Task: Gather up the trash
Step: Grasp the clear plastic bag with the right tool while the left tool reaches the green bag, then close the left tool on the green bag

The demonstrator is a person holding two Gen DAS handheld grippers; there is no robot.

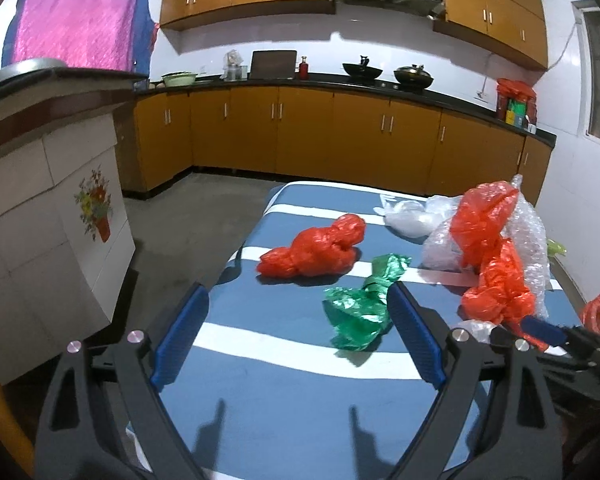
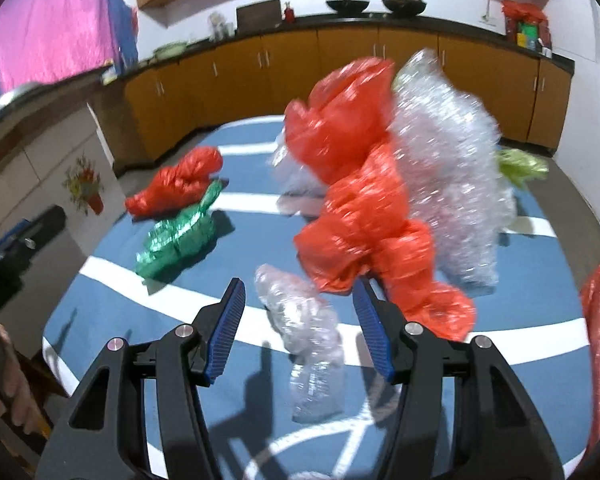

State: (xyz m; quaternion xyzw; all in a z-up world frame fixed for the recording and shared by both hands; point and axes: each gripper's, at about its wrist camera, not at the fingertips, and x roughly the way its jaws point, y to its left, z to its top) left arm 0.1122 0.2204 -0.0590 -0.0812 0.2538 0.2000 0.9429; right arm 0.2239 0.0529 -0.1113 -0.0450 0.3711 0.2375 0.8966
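1. A table covered by a blue cloth with white stripes (image 1: pixel 260 420) is seen in a kitchen lined with orange cabinets (image 1: pixel 300 136).
2. The left gripper (image 1: pixel 298 316) is held over the near part of the cloth with its fingers wide apart; nothing is gripped between them.
3. A crumpled green plastic bag (image 1: pixel 360 308) lies just beside the left gripper's right finger, its long axis running from the near edge toward the far right.
4. A crumpled red plastic bag (image 1: pixel 314 250) lies just beyond the green one, its long axis running from near left to far right, the narrower end pointing left.
5. The right gripper (image 2: pixel 300 316) is shown with its fingers partly apart; no pad is seen pressing on anything.
6. A clear crumpled plastic piece (image 2: pixel 304 340) is seen between those fingers, its long axis running along the gripper's line; whether it is touched cannot be told.
7. A larger red bag (image 2: pixel 364 208) rises just beyond the right finger, leaning from near right to far left, against a heap of bubble wrap (image 2: pixel 452 176).
8. A pale green scrap (image 2: pixel 520 166) lies behind the bubble wrap.
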